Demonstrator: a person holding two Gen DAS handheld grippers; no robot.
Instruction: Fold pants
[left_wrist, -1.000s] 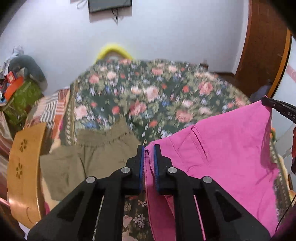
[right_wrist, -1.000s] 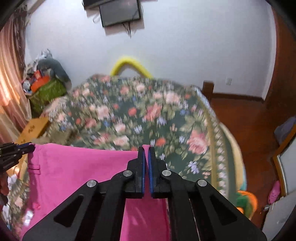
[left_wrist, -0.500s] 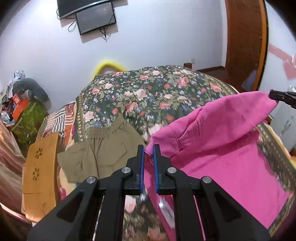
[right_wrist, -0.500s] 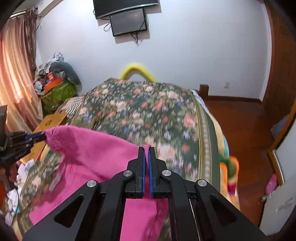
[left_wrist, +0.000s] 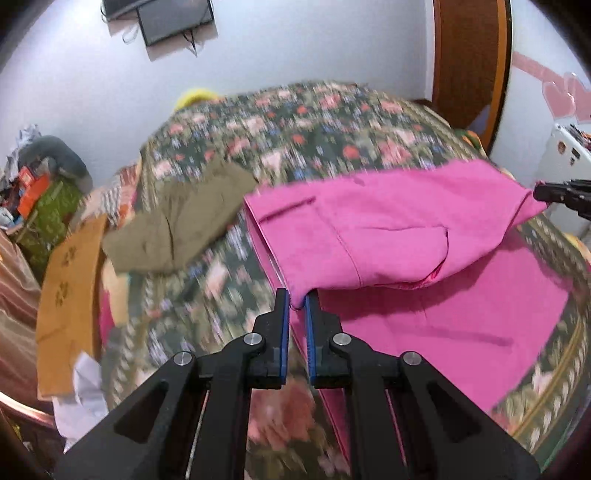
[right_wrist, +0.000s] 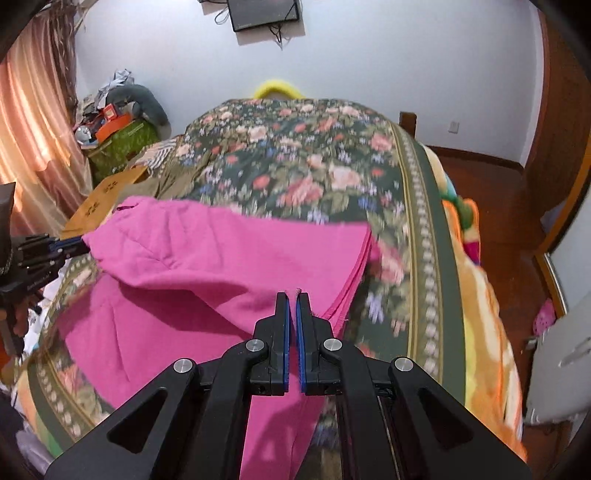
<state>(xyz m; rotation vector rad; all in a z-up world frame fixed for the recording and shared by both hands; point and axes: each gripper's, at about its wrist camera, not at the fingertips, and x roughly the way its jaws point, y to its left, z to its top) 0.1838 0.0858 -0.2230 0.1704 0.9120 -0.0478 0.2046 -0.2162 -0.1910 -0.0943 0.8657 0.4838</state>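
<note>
From where I steer, the far half of the bed (right_wrist: 303, 147) is bare floral cover, so I have room to pass there. The pink pants (right_wrist: 229, 258) spread across the near half, with a lifted fold hanging between my left tool (left_wrist: 295, 295) and right tool (right_wrist: 293, 295), both clamped on its edge; that draped cloth blocks a straight path between them. On the left, olive shorts (left_wrist: 184, 225) lie on the cover near the pants, and a tan wooden board (left_wrist: 70, 295) lines that bed edge. Beyond it, a cluttered pile (right_wrist: 118, 122) fills the far left corner by the curtain (right_wrist: 33, 122). Open wooden floor (right_wrist: 513, 206) runs along the right side.
</note>
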